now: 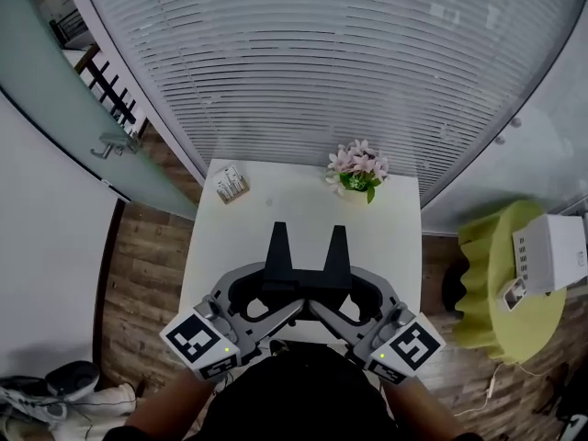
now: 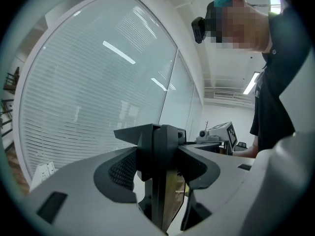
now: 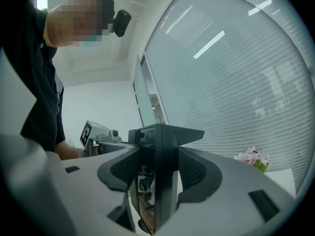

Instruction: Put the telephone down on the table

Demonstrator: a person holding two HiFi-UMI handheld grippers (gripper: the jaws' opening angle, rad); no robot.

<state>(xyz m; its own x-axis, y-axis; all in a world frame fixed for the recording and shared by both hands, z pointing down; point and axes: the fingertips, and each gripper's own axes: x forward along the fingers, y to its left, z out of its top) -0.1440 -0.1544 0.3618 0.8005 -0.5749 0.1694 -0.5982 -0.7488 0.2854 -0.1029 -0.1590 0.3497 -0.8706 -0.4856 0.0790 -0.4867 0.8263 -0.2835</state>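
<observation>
I hold both grippers close to my body, above the near end of the white table (image 1: 294, 205). The telephone (image 1: 306, 288), a thin dark glossy slab, spans between them. My left gripper (image 1: 278, 255) is shut on its left end, and my right gripper (image 1: 336, 255) is shut on its right end. In the left gripper view the jaws (image 2: 158, 132) are pressed together, with the telephone's glossy face (image 2: 173, 191) showing below them. The right gripper view shows the same: that gripper (image 3: 160, 132) is closed, the reflective telephone (image 3: 145, 191) edge-on between the fingers.
A small pot of pink flowers (image 1: 358, 175) stands at the table's far right, and a small card holder (image 1: 231, 185) at its far left. A green round stool (image 1: 496, 283) with a white box (image 1: 551, 251) is to the right. Blinds cover the curved glass wall beyond.
</observation>
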